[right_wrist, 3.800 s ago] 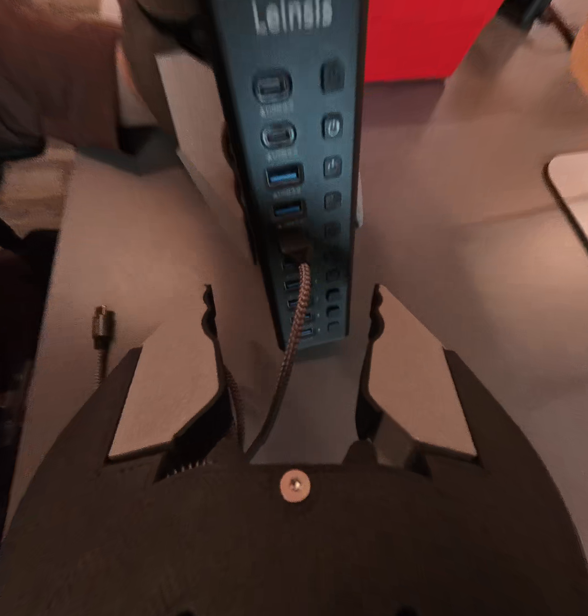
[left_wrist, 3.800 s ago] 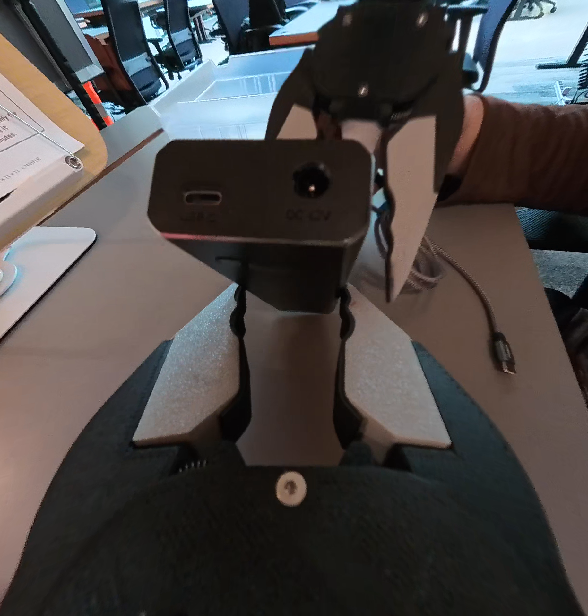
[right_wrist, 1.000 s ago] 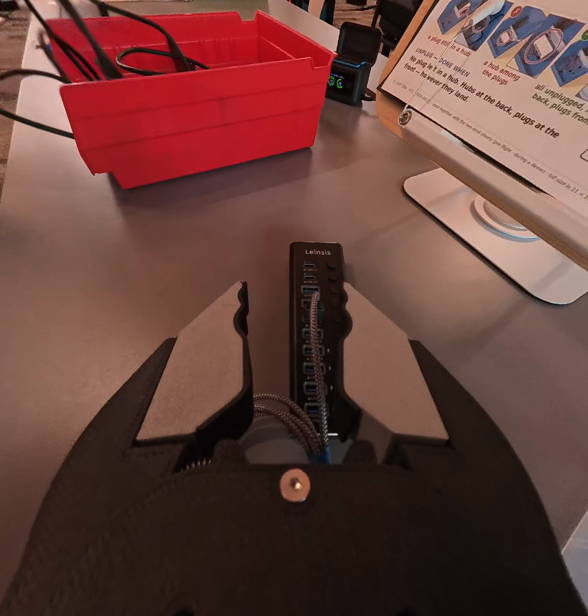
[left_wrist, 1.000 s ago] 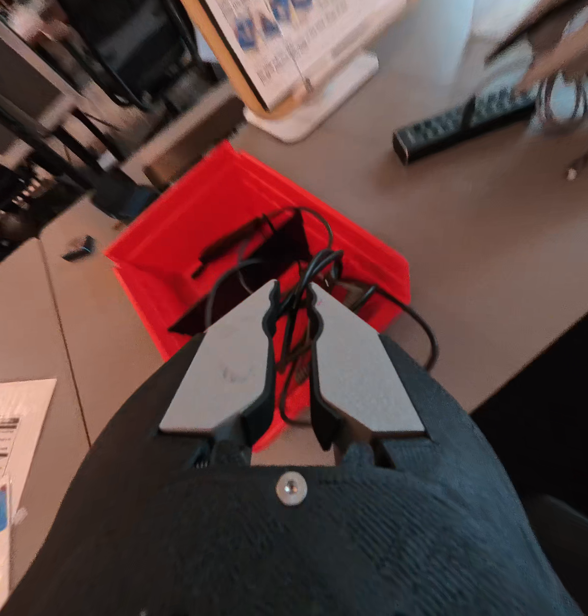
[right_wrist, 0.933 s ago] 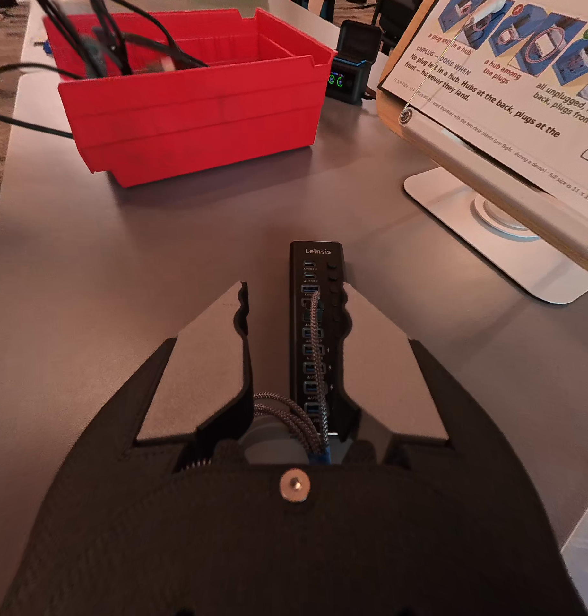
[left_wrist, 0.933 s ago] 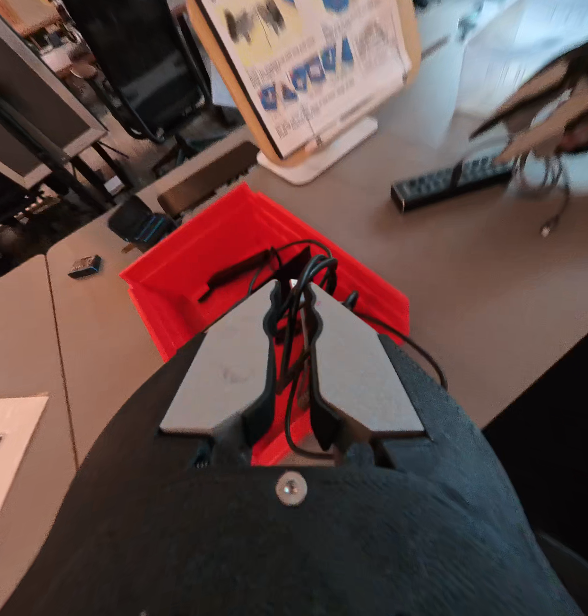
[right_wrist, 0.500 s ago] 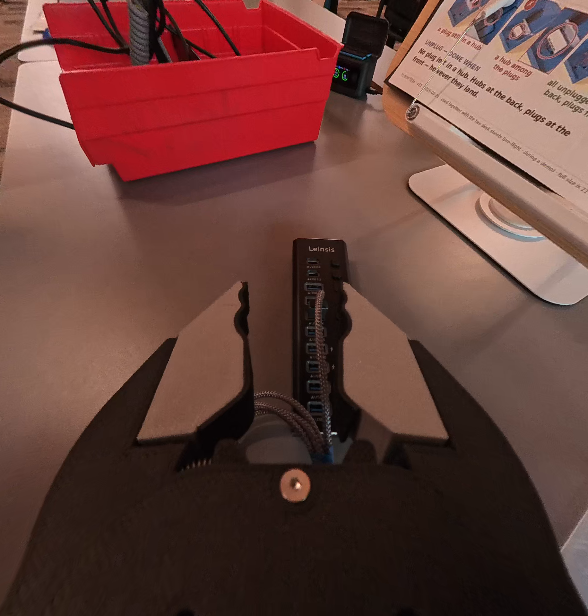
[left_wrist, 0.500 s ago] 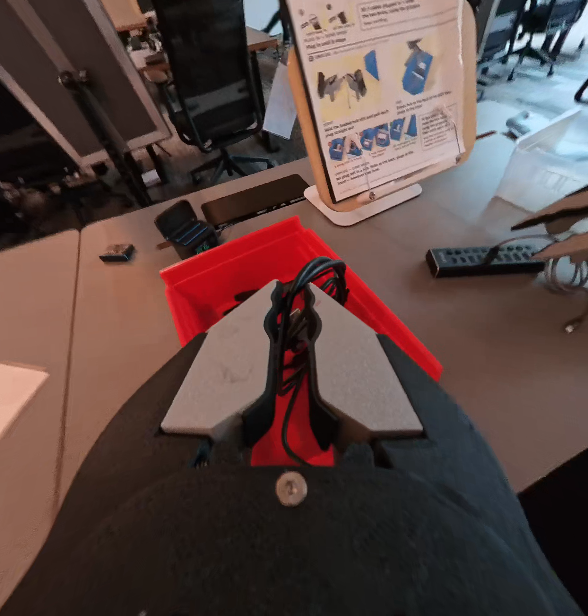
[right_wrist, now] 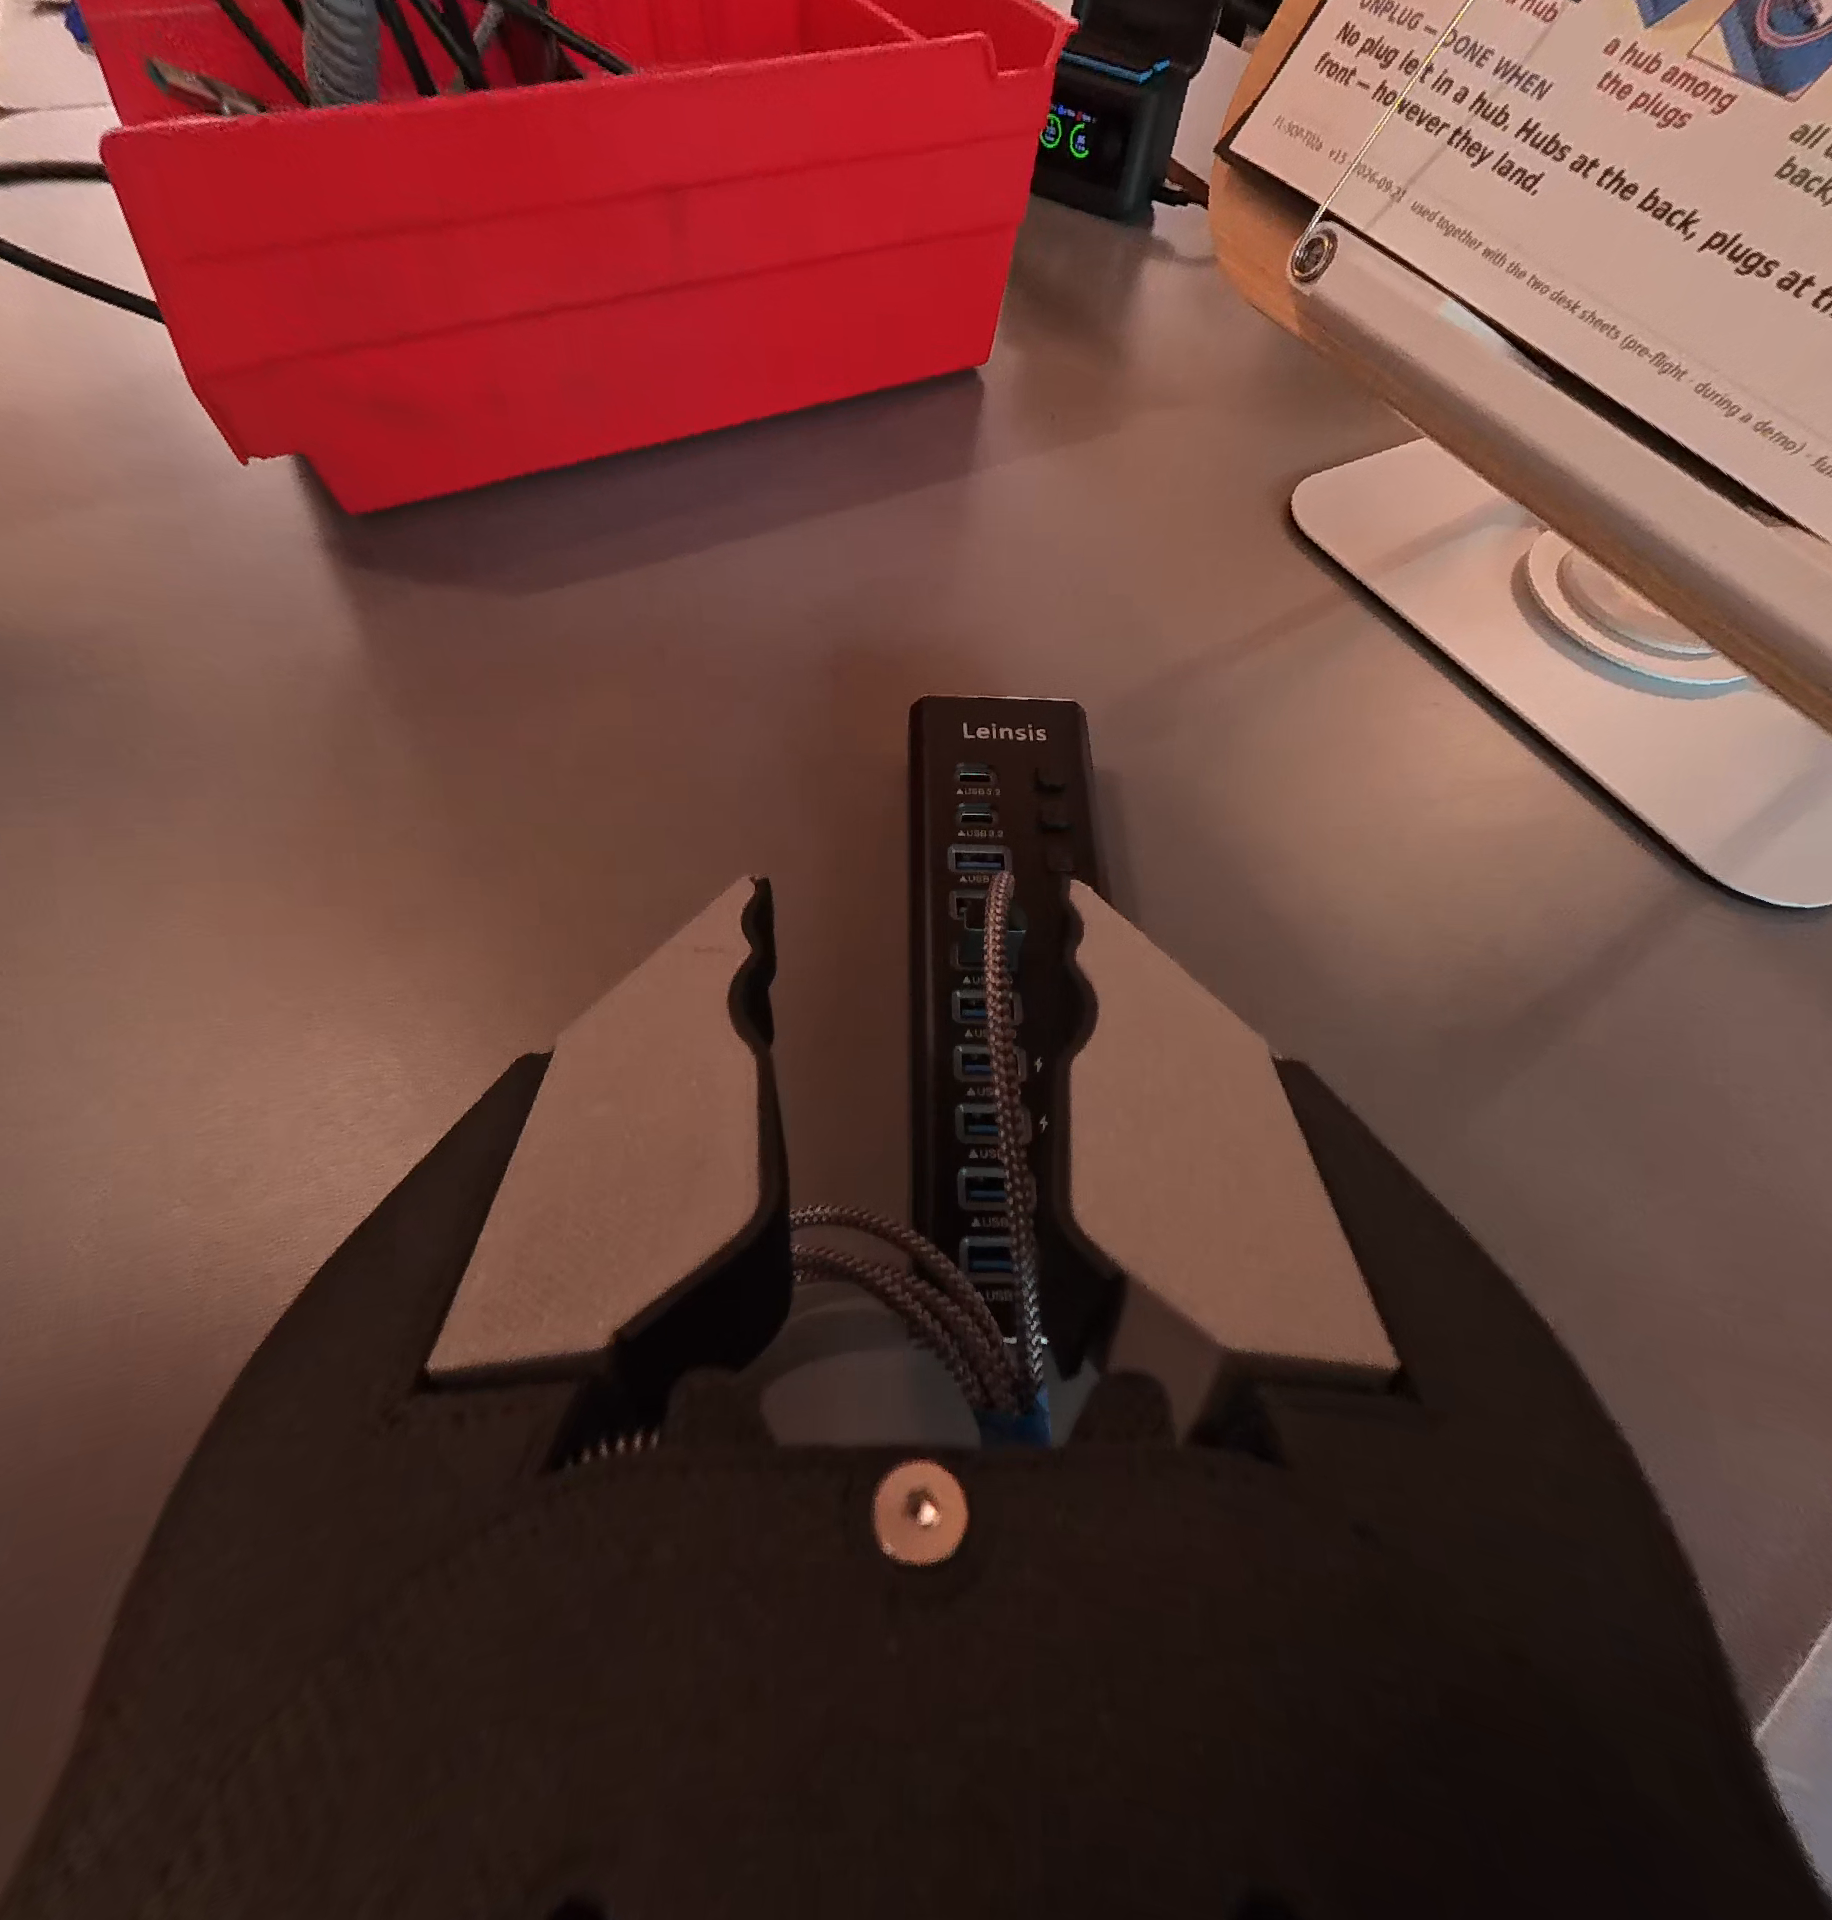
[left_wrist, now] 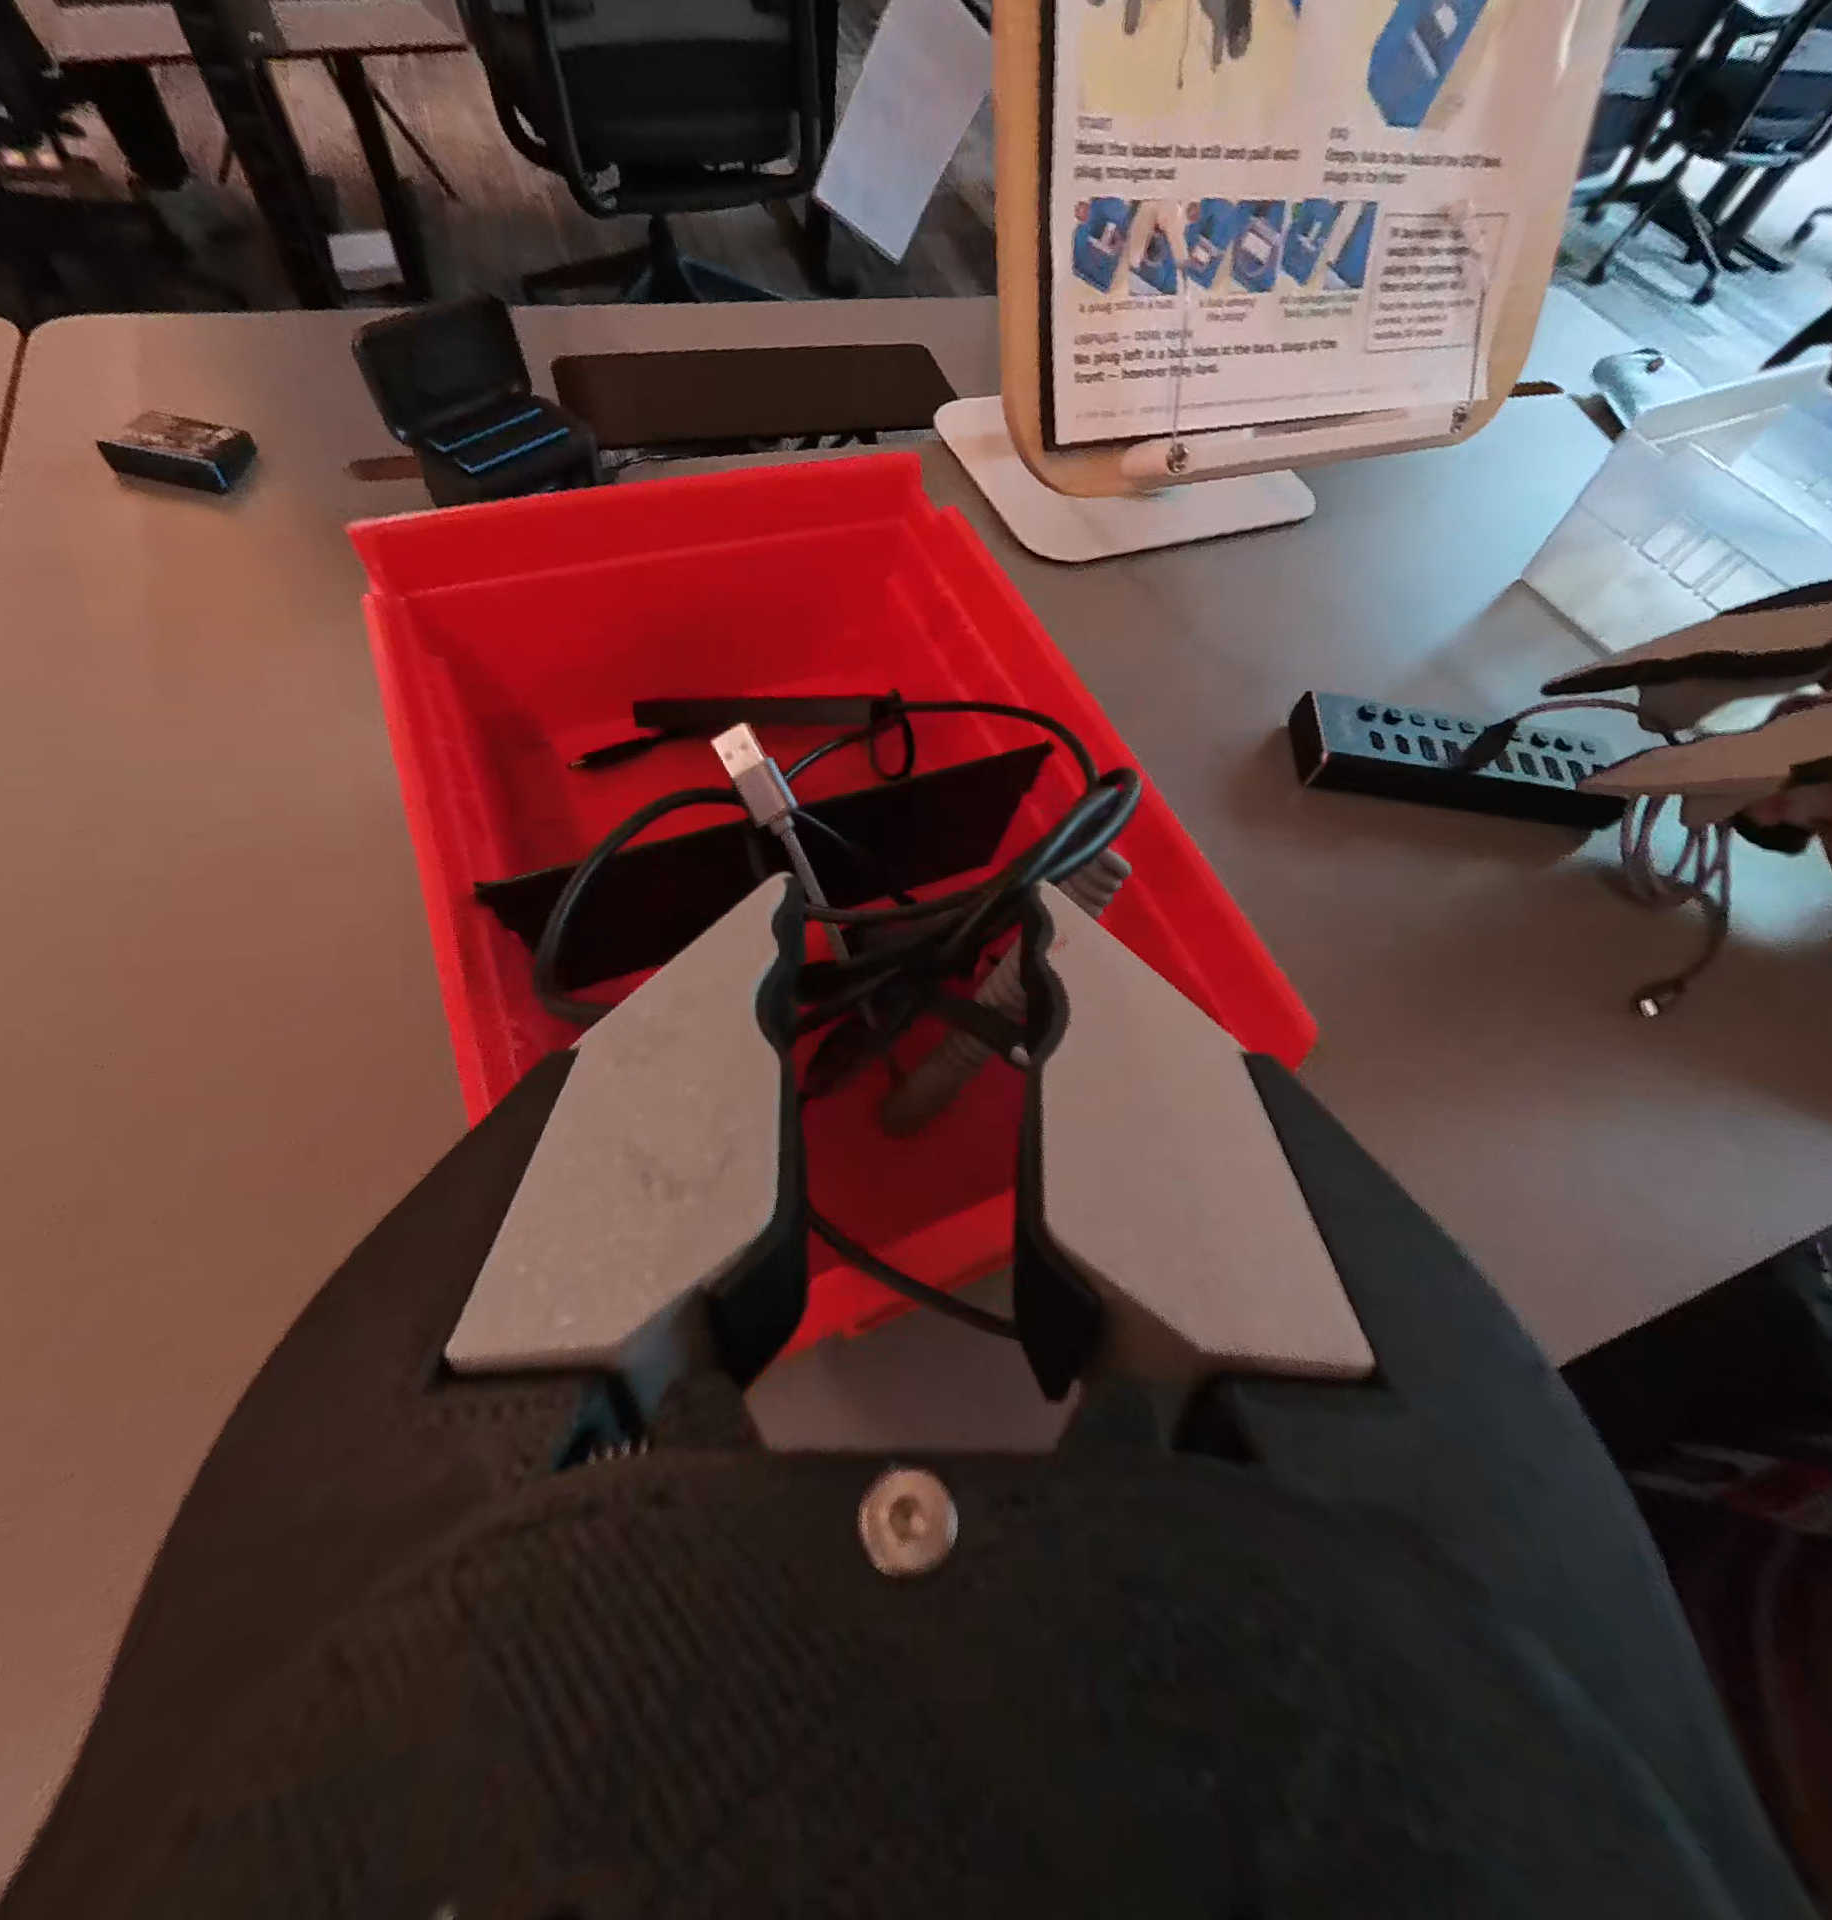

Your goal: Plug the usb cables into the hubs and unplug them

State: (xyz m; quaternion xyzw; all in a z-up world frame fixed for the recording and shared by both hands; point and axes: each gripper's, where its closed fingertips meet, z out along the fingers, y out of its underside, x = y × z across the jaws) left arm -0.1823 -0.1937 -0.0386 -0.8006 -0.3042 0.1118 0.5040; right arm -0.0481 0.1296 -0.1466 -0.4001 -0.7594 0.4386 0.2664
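My left gripper is open above the near end of the red bin. A tangle of black and grey USB cables hangs loose between its fingers and lies in the bin; one silver plug points up. A thin black hub and a black divider lie in the bin. My right gripper is open over a long black hub on the table. A braided cable is plugged into the hub and runs back between the fingers. The hub and right gripper also show in the left wrist view.
An instruction board on a white stand is behind the bin, to the right in the right wrist view. A small black case and a black pad sit behind the bin. A clear tub is far right. Tip to tip, the grippers are about 35 cm apart.
My left gripper has opened and let go of the cable bundle, which now sags into the red bin. My right gripper has moved slightly closer to the long hub and stays open.
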